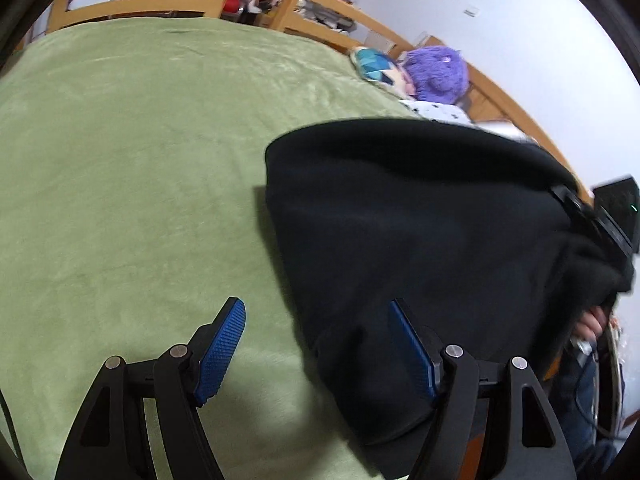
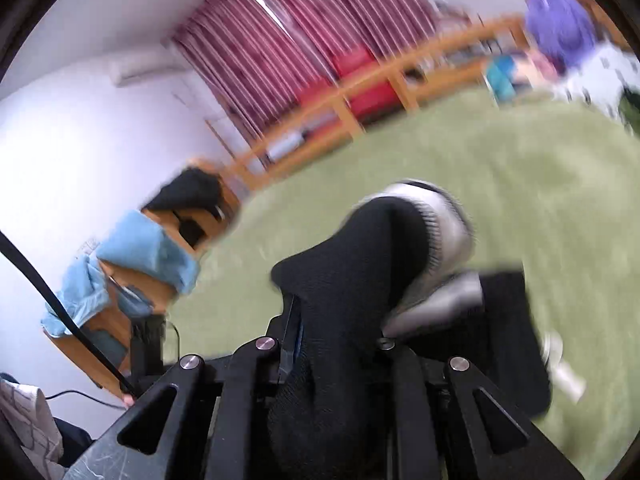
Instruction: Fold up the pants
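Observation:
The black pants [image 1: 420, 232] hang lifted above the green bed cover [image 1: 132, 184] on the right of the left wrist view. My left gripper [image 1: 316, 344] is open and empty, its blue pads [image 1: 222, 352] wide apart beside the cloth's lower left edge. My right gripper [image 1: 592, 216] holds the pants' upper right corner. In the right wrist view my right gripper [image 2: 332, 336] is shut on bunched black pants [image 2: 360, 264] with a grey-white ribbed waistband [image 2: 444, 224]. That view is blurred by motion.
A wooden bed rail [image 1: 208, 4] runs along the far side. A purple plush toy [image 1: 438, 70] and a teal pillow [image 1: 374, 64] lie at the bed's far right corner. A chair with blue cloth [image 2: 136, 264] stands left of the bed.

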